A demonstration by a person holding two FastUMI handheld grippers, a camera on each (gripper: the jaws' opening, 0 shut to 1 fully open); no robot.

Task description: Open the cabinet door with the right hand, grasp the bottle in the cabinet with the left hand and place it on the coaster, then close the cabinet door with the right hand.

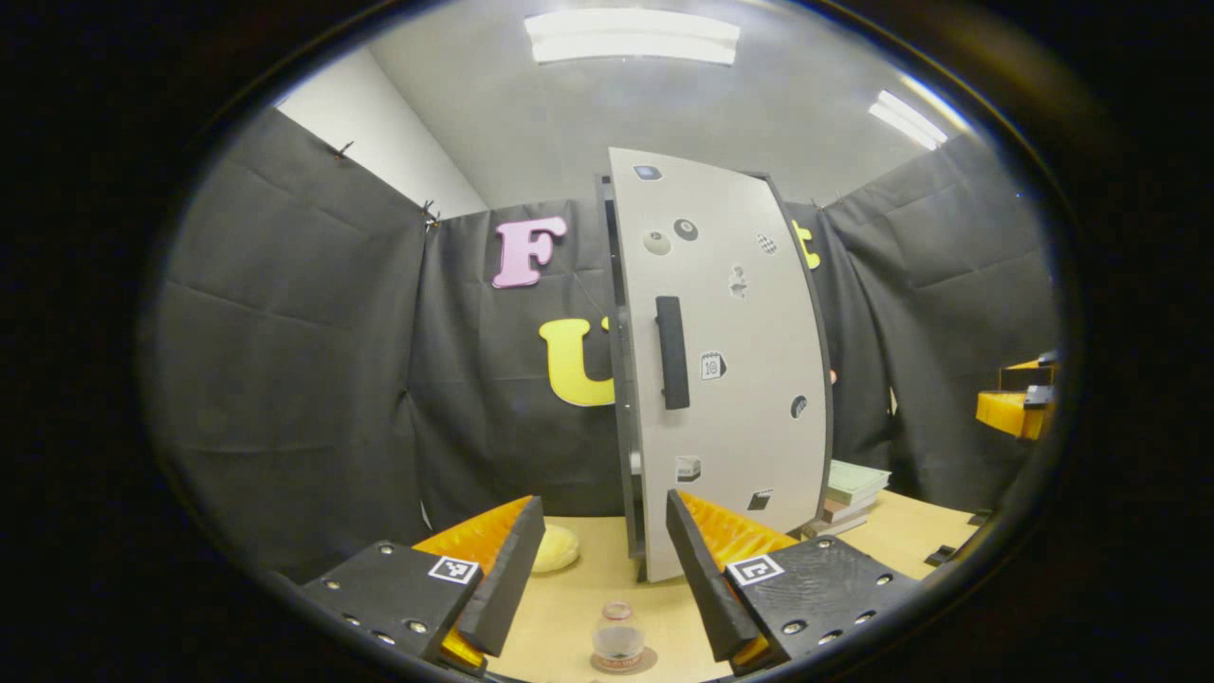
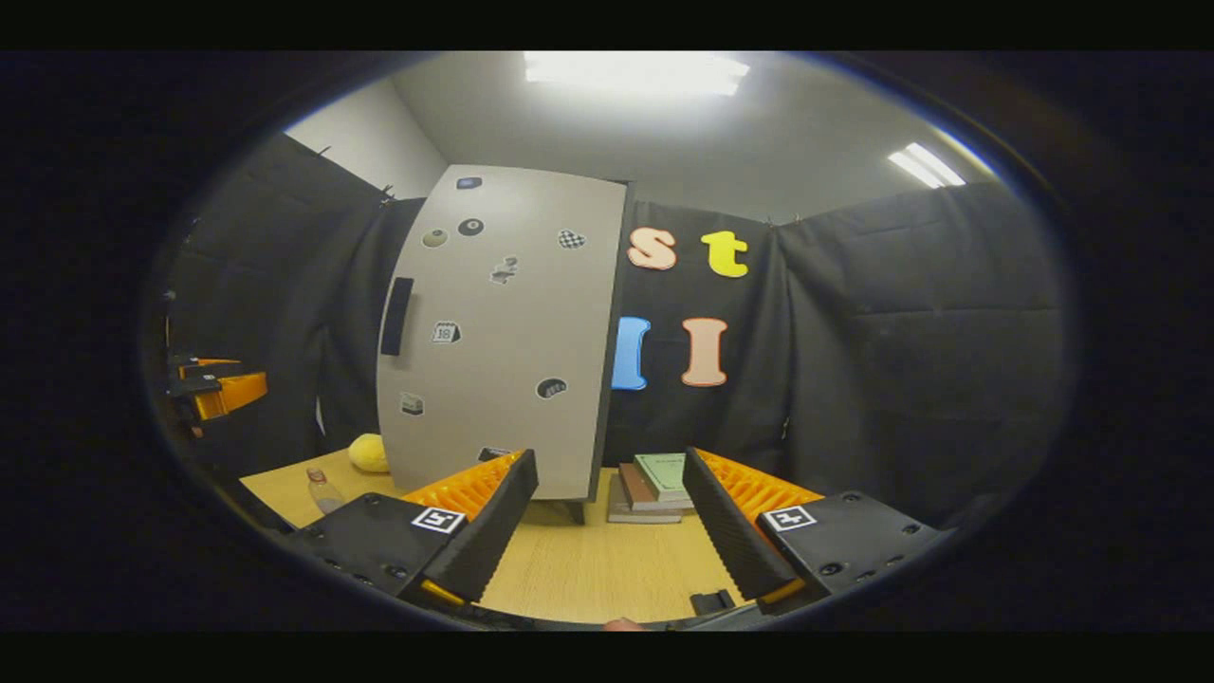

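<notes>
with the bottle (image 1: 617,637) sitting on the coaster (image 1: 621,662):
left gripper (image 1: 597,569): hovering, jaws apart
right gripper (image 2: 607,517): jaws apart
risk: swinging cabinet door (image 1: 726,360) may be striking the bottle

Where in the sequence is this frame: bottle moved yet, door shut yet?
Nearly finished, it seems. The bottle stands on the coaster on the table, outside the cabinet. The cabinet door looks closed or nearly so; its handle is untouched. Left gripper and right gripper are open and empty. At most, pressing the door fully shut remains.
</notes>
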